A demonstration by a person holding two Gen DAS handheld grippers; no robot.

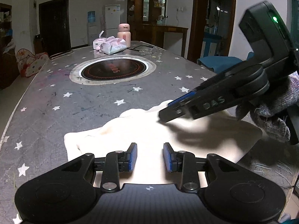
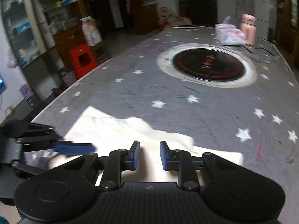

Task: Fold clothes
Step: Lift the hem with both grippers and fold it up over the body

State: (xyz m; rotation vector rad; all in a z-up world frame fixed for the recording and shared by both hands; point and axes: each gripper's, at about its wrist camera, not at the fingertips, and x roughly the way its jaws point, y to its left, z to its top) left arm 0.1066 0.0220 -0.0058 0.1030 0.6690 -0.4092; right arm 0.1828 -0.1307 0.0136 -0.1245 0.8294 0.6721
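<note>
A cream-white garment (image 1: 142, 128) lies crumpled on the near end of the grey star-patterned table (image 1: 74, 100); it also shows in the right wrist view (image 2: 115, 128). My left gripper (image 1: 150, 156) is open and empty just above the cloth's near part. My right gripper (image 2: 149, 155) is open and empty over the cloth too. In the left wrist view the right gripper (image 1: 166, 113) comes in from the right, its tips low over the cloth's far edge. In the right wrist view the left gripper (image 2: 74, 148) reaches in from the left.
A round black induction hob (image 1: 114, 70) is set into the table's middle. At the far end stand a pink bottle (image 1: 123, 32) and tissue packs (image 1: 112, 45). A red stool (image 2: 83, 57) stands on the floor left of the table.
</note>
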